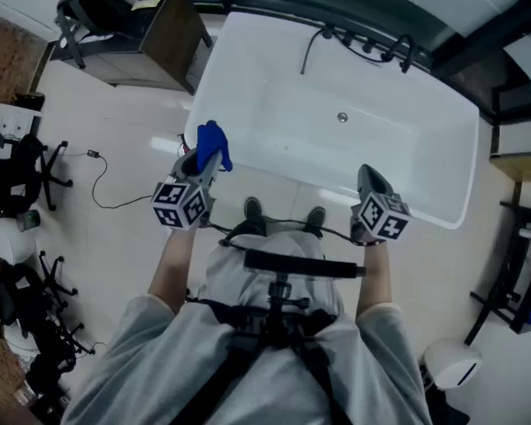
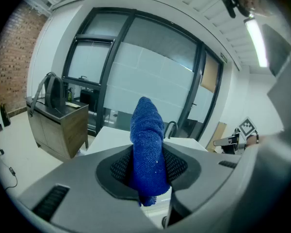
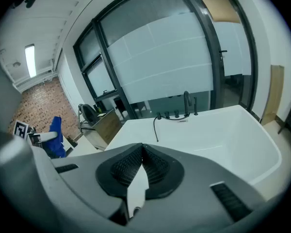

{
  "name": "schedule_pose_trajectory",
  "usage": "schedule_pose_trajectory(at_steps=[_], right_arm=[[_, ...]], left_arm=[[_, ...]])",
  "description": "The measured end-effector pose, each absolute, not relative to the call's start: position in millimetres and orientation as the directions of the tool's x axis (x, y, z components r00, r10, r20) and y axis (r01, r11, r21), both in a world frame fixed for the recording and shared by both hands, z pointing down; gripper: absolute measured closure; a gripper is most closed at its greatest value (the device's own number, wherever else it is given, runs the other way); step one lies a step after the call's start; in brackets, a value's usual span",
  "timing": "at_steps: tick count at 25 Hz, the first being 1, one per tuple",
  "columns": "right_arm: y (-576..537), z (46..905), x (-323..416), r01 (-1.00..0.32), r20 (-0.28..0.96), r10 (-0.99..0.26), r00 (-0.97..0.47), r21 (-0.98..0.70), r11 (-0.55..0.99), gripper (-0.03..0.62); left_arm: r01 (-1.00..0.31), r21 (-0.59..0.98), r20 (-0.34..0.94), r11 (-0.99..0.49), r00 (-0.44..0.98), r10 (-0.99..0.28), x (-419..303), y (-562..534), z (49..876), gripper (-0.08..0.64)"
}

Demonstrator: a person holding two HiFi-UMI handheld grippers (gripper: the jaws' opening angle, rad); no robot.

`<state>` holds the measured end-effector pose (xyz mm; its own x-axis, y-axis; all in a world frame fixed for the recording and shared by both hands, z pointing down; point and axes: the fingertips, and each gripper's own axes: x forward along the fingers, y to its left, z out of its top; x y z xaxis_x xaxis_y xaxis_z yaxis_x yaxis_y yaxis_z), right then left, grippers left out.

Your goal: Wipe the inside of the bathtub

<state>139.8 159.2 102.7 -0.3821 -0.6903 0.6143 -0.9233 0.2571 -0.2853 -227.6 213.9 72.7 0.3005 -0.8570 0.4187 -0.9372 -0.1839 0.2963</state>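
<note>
Two grippers hover over the near rim of the white rectangular bathtub (image 1: 407, 171), its long axis lying left to right: the left gripper (image 1: 203, 155) clamps an upright blue terry cloth (image 1: 215, 141), the right gripper (image 1: 370, 181) is pinched closed, empty.

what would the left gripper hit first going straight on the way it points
Probably the near rim of the bathtub, just ahead of the left gripper and its blue cloth; depth unclear.

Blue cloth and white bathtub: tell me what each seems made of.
The blue cloth looks like matte terry or microfibre: a nubby looped texture shows. The white bathtub looks like glossy acrylic or enamel, I cannot tell which: smooth, with a faint sheen.
</note>
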Motion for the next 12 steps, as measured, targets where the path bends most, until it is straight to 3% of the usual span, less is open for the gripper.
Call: schedule_pose_trajectory(at_steps=[12], right_arm=[[177.6, 125.6, 103.7, -0.954, 0.661, -0.689, -0.299, -0.202, 0.221, 0.583]], left_arm=[[-0.843, 0.271, 0.474, -0.464, 0.537, -0.698, -214.3, 185.9, 96.3, 0.434]])
